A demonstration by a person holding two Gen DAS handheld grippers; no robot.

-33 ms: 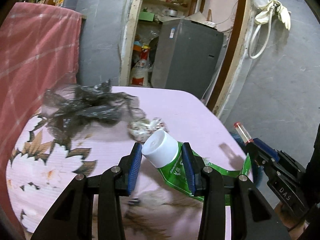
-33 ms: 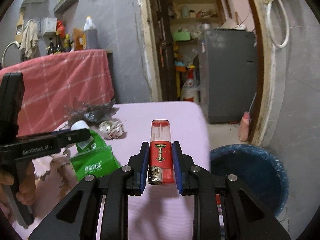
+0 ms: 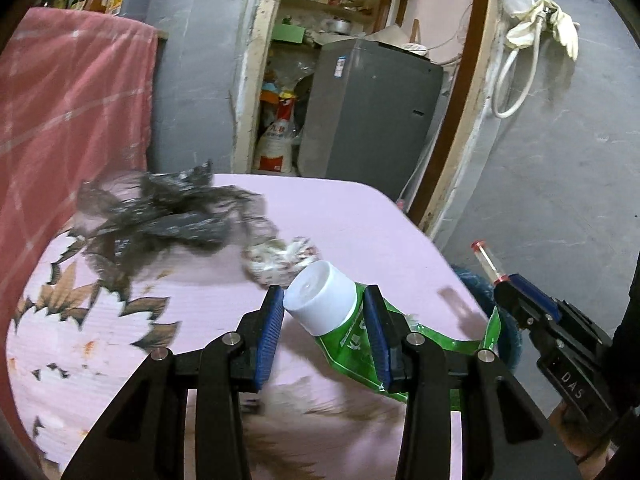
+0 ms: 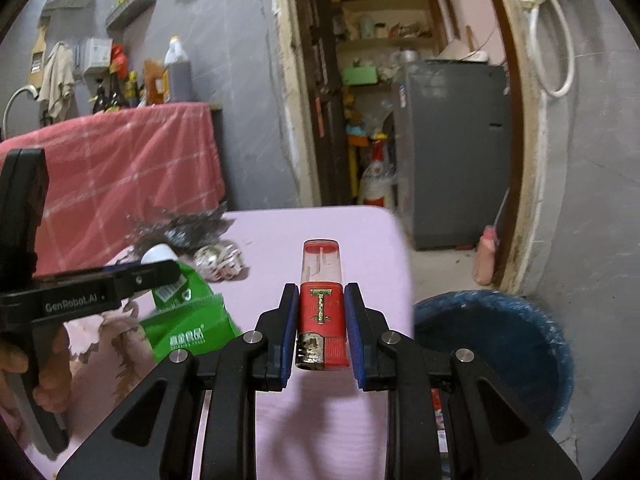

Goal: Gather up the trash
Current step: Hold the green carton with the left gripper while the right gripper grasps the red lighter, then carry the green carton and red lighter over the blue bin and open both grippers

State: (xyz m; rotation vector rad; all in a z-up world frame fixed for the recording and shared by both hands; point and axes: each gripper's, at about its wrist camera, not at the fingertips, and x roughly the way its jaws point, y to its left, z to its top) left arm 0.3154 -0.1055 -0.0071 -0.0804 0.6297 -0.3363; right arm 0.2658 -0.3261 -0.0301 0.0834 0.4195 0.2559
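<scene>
Right wrist view: right gripper (image 4: 318, 320) clamps red lighter (image 4: 321, 308) at frame centre, above pink tablecloth (image 4: 320, 232); blue bin (image 4: 492, 356) at lower right, contents hard to read.

Left wrist view: left gripper (image 3: 322, 320) pinches green pouch (image 3: 352, 336) by white cap, centre frame.

Left on table: black plastic bag (image 3: 160, 216), crumpled wrapper (image 3: 280, 258). Nothing dropped in bin yet, seemingly; two pieces held, two waiting.
</scene>
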